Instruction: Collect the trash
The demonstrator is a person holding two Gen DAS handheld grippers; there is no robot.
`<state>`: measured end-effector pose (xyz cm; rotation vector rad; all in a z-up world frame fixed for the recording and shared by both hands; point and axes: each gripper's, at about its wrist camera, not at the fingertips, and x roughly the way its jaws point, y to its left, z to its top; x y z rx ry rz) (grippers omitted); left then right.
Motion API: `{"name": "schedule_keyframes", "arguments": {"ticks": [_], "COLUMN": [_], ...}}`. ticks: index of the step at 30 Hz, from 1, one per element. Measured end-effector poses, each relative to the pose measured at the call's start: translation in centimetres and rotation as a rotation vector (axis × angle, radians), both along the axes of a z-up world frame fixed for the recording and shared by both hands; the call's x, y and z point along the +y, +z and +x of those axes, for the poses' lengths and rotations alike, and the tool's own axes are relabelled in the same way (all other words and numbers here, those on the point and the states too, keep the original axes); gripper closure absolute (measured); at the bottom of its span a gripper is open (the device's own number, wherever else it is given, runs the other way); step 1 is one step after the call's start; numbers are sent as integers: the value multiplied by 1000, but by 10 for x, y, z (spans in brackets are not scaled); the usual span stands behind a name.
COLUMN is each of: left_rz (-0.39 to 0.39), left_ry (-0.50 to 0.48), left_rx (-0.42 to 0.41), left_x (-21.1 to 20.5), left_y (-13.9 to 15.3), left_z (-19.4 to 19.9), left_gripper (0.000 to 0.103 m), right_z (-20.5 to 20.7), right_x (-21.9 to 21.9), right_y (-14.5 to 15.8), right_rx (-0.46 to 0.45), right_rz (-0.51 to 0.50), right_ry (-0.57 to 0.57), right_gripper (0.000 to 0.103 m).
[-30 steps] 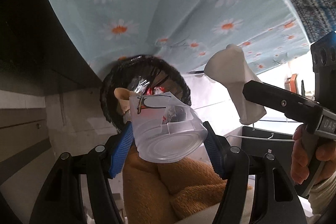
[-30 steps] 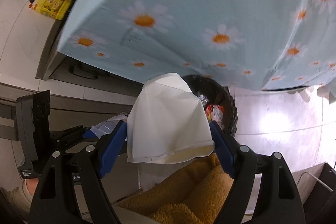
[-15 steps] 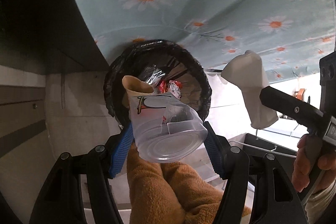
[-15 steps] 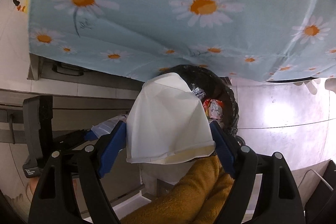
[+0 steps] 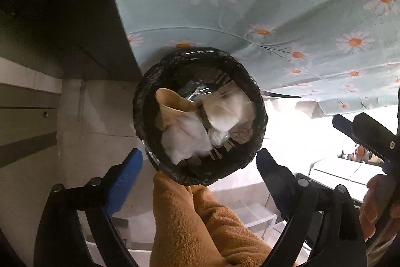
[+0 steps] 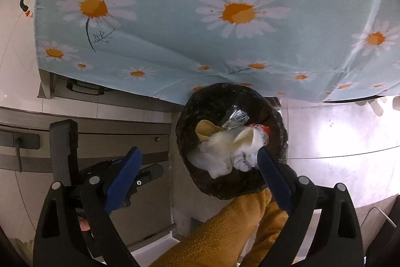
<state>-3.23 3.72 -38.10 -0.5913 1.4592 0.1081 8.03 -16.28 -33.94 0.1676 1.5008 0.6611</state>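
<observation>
Blue daisy cloth (image 5: 250, 4) fills our upper view from ten to three o'clock, its hem hanging just beyond the bin (image 5: 200, 174), which sits dead centre, lined in black film. Inside, the trash (image 5: 185, 139) lies loose: crumpled white paper, a clear cup and a tan cone toward nine o'clock, all, we judge, light, soft and easily crushed, best pinched at a fold or rim. Our left gripper (image 5: 200, 174) and right gripper (image 6: 200, 172) have just been opening and both stand wide apart with nothing between them. An orange fleece sleeve (image 5: 200, 229) crowds six o'clock; room to withdraw lies upward, minding the hem and the other tool at three o'clock.
</observation>
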Motion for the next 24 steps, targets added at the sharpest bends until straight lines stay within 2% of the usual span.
{"name": "schedule_keyframes", "arguments": {"ticks": [5, 8, 24], "left_rz": [18, 31, 103], "left_ry": [-2, 10, -16], "left_rx": [-17, -46, -257], "left_x": [-3, -4, -40], "left_y": [21, 43, 172], "left_z": [-1, -2, -12], "left_gripper": [13, 13, 13], "right_z": [-5, -12, -38], "right_x": [-16, -24, -65], "right_y": [17, 35, 153], "right_rx": [-2, -24, -202], "right_rz": [2, 11, 90], "right_ry": [-15, -16, -38], "right_gripper": [11, 11, 11]}}
